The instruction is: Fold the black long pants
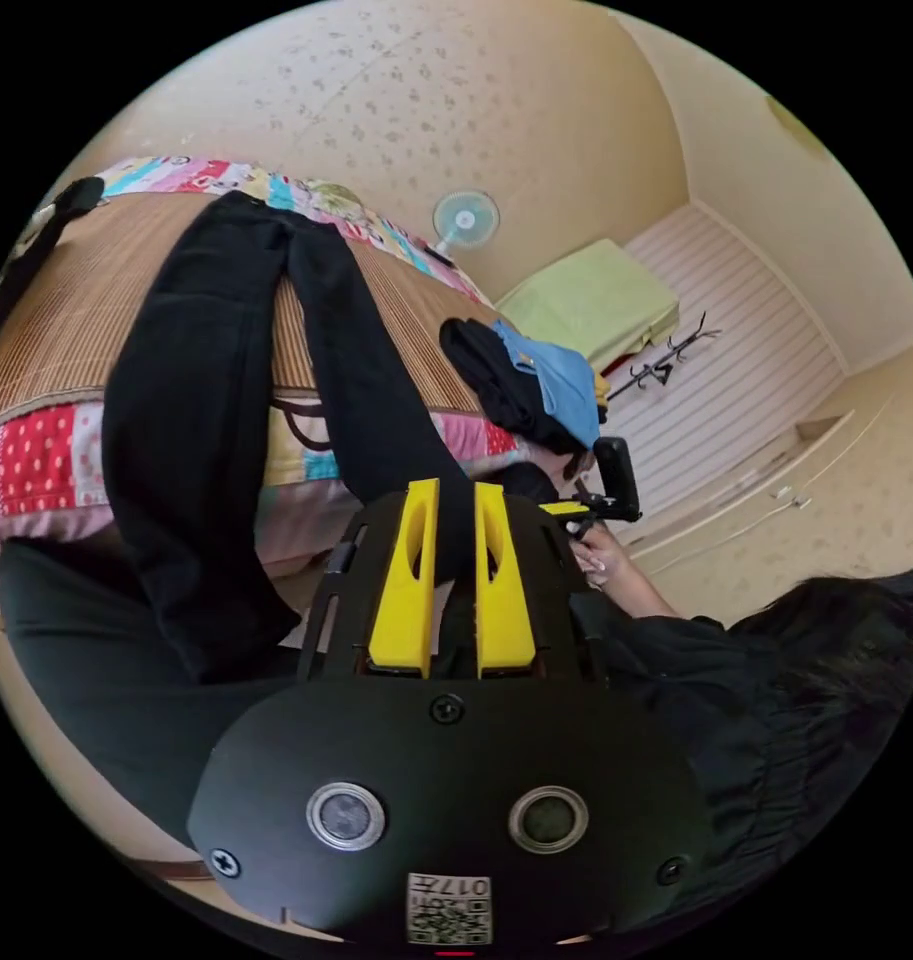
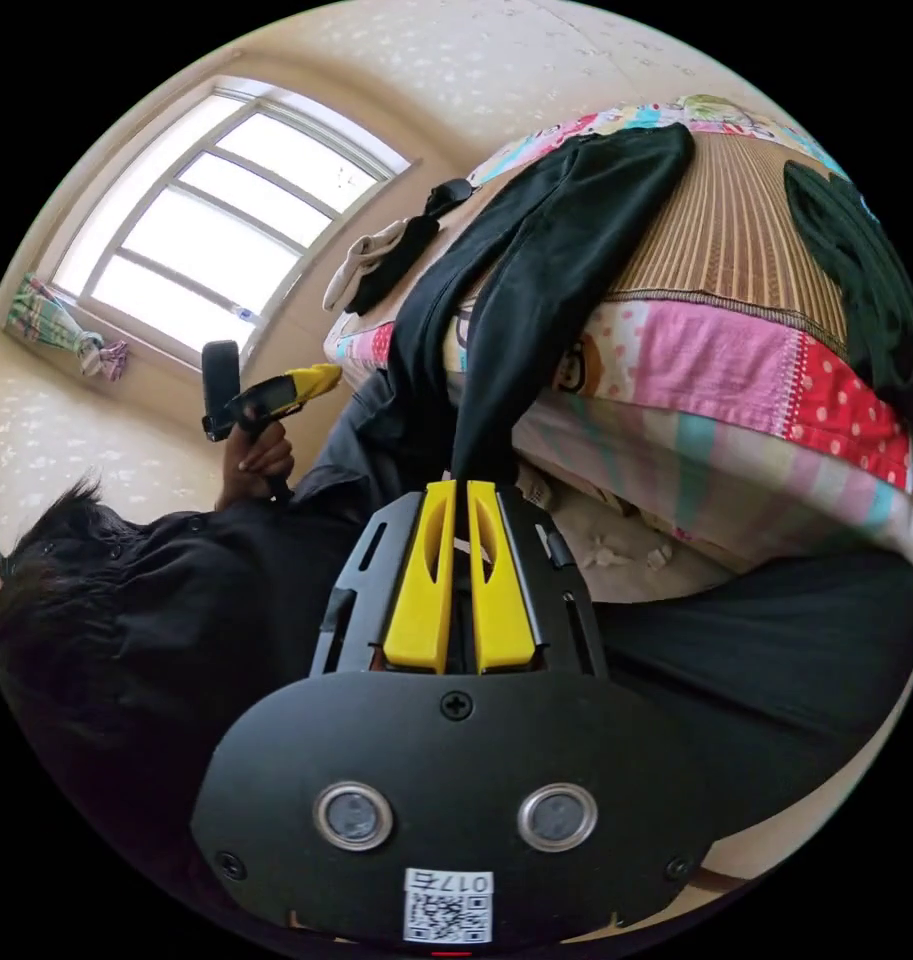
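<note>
Left gripper view: left gripper [image 1: 454, 500] fingers pinch black long pants [image 1: 226, 400] fabric, both pressing on it.
Right gripper view: right gripper [image 2: 460, 498] fingers likewise clamp the pants [image 2: 556, 260]. Pants run from the fingers up over the bed [image 1: 66, 310] edge onto the bamboo mat [image 2: 736, 220], legs spread apart. Dark and blue clothes pile [image 1: 536, 385] lies near on the bed.

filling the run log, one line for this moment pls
left gripper: shut on black pants | right gripper: shut on black pants | pants: draped off bed
</note>
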Demonstrator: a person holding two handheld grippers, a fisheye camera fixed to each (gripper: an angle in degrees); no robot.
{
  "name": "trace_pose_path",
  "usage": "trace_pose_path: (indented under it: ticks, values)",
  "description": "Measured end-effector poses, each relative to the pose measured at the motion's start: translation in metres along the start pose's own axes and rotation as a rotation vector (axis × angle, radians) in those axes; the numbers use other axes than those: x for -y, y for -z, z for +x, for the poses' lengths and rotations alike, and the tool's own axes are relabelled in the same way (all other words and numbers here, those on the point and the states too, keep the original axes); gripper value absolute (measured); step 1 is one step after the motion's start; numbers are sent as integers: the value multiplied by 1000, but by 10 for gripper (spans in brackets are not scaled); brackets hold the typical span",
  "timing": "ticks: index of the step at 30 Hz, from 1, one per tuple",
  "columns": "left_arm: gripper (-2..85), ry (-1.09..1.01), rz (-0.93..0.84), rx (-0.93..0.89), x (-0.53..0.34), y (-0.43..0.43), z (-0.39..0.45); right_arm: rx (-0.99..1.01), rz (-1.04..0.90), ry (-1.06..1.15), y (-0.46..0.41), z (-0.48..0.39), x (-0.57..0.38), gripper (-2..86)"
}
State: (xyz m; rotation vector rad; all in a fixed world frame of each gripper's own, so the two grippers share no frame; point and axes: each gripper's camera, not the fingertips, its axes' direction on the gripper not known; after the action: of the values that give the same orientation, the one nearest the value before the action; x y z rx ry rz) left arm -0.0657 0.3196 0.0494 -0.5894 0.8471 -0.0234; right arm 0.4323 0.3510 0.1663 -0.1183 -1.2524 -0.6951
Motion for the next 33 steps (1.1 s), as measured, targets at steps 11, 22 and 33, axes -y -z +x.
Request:
trace_pose_path:
  ticks: [11, 22, 33]
  values:
    - [160, -34, -216, 97, 111, -57, 72, 91, 70, 227, 24, -45, 8, 22]
    - [41, 84, -211, 185, 96, -75, 36, 135, 176, 74, 46, 32, -40, 13]
    - [40, 196, 68, -155, 79, 47, -45, -11, 189, -134, 56, 169, 72, 115]
